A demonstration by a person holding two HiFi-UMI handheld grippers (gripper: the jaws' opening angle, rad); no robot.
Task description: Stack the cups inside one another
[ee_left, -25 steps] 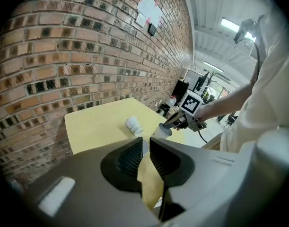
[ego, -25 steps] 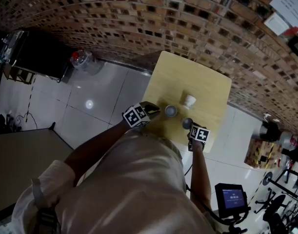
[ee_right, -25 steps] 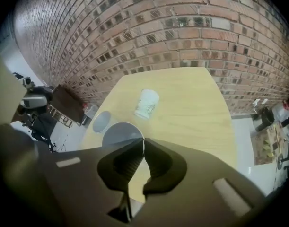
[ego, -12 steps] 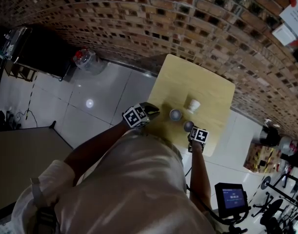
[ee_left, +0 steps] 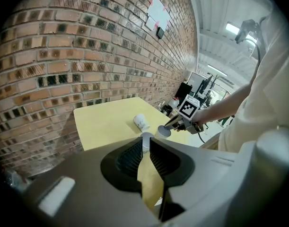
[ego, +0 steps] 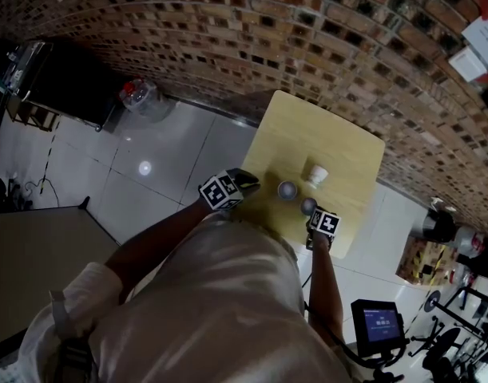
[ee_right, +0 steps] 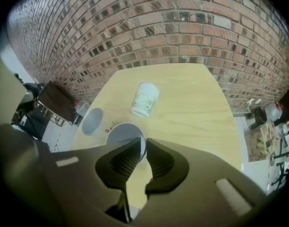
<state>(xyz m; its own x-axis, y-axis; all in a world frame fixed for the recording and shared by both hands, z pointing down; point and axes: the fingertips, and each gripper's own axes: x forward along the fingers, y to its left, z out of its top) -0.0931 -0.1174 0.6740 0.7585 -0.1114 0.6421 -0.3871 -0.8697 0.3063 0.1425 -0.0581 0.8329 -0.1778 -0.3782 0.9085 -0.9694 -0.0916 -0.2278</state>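
Yellow wood forms the table [ego: 339, 138] at mid frame in the head view, below a brick wall [ego: 307, 30]. The left gripper [ee_left: 148, 144] is pinched on the rim of the first cup [ego: 287, 189] near the table's lower edge. The right gripper [ee_right: 143, 148] has just been opening, and its jaws are slightly parted about the rim of the second cup [ee_right: 119, 132], just beside the first. The printed cup [ee_right: 145, 99] is set apart to the upper right.
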